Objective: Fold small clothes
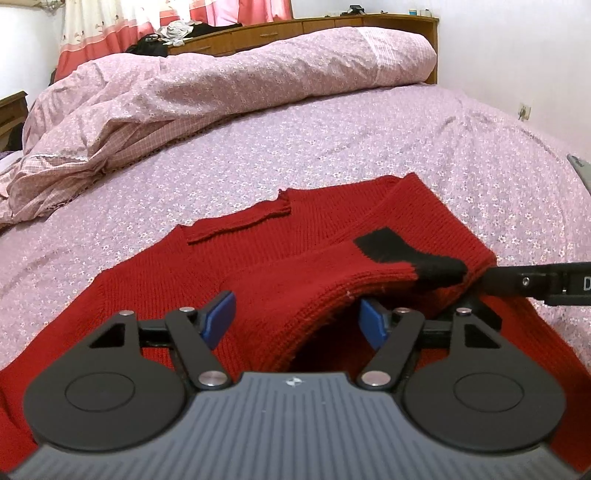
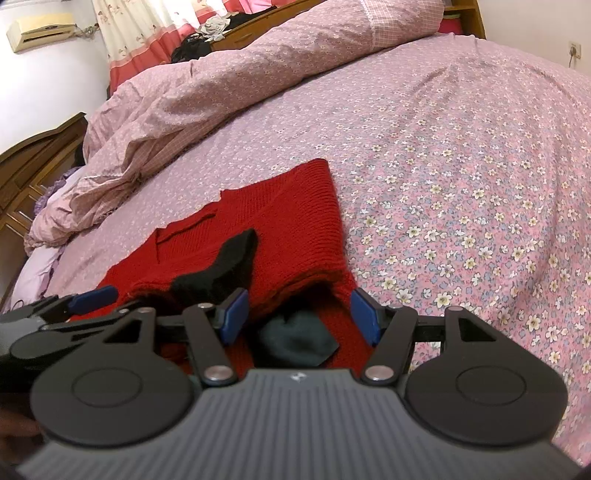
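Low in both frames, the left gripper and right gripper are straddling the sweater hem, jaws apart, not yet pinching. Best bite is both layers, evenly, before lifting toward the collar.

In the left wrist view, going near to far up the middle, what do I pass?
left gripper → red knitted garment → flowered bedsheet → rolled quilt → wooden headboard

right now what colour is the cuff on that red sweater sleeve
Black, on the red sweater's cuff; clearest in the left wrist view.
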